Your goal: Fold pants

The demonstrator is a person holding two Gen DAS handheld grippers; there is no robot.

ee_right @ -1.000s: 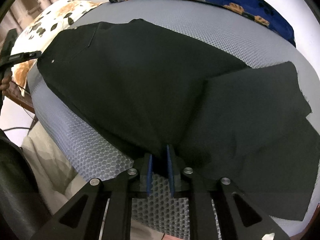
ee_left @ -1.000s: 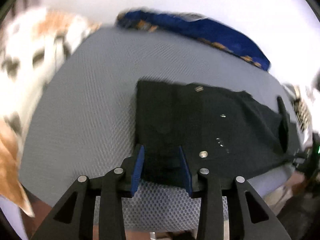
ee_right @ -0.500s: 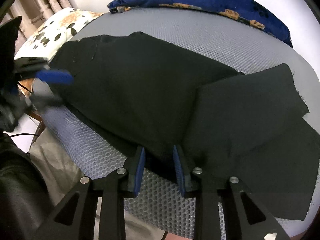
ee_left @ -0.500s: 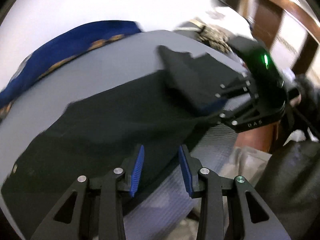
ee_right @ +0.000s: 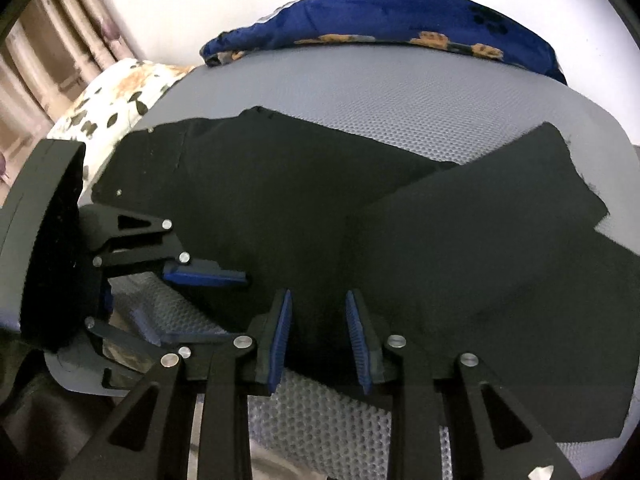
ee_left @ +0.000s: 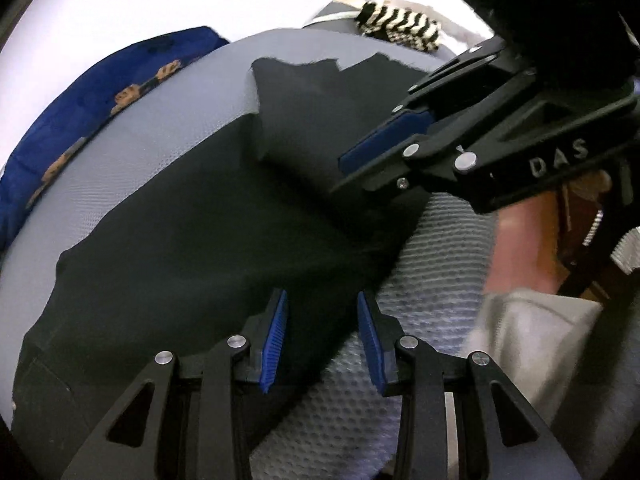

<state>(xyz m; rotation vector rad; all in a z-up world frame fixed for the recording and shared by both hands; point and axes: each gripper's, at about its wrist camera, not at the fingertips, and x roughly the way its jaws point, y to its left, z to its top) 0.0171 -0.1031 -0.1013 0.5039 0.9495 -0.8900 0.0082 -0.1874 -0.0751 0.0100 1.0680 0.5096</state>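
The black pants (ee_right: 304, 208) lie spread on the grey mesh mat (ee_right: 400, 96). Both the left gripper (ee_left: 322, 336) and the right gripper (ee_right: 318, 332) are released, fingers apart over the pants' 6 o'clock edge.

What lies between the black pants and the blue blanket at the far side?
In the right wrist view, only bare grey mesh surface lies between the black pants and the blue blanket; nothing rests on that stretch.
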